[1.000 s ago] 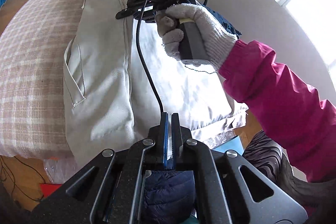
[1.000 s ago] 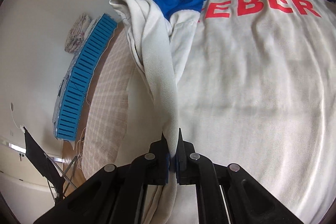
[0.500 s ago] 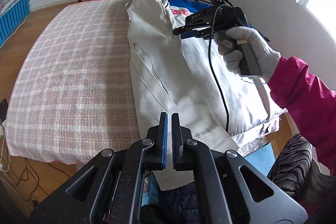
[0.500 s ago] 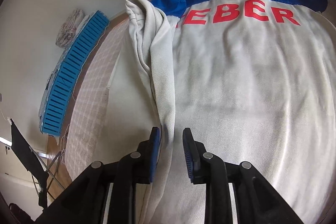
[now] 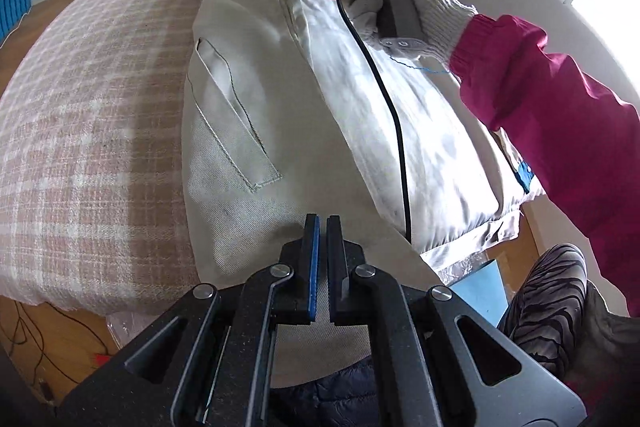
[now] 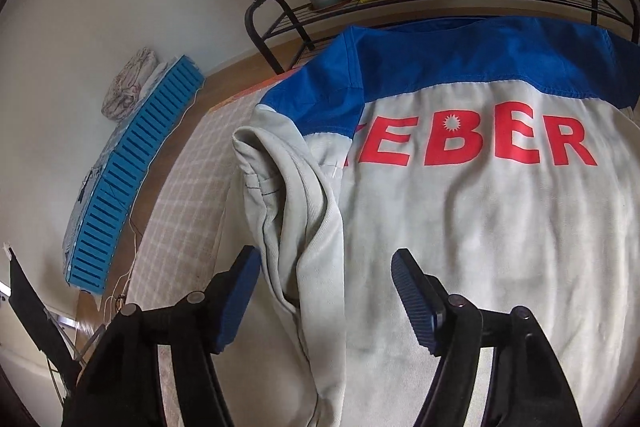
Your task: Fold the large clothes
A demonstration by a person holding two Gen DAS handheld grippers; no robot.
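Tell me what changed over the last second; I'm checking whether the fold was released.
The right tool has just been opening and let go of the folded-over side of the jacket, which now lies loose between its jaws, pads clear. Both views shifted a little. The left tool stayed shut and empty, and the jacket stayed on the checked cover.
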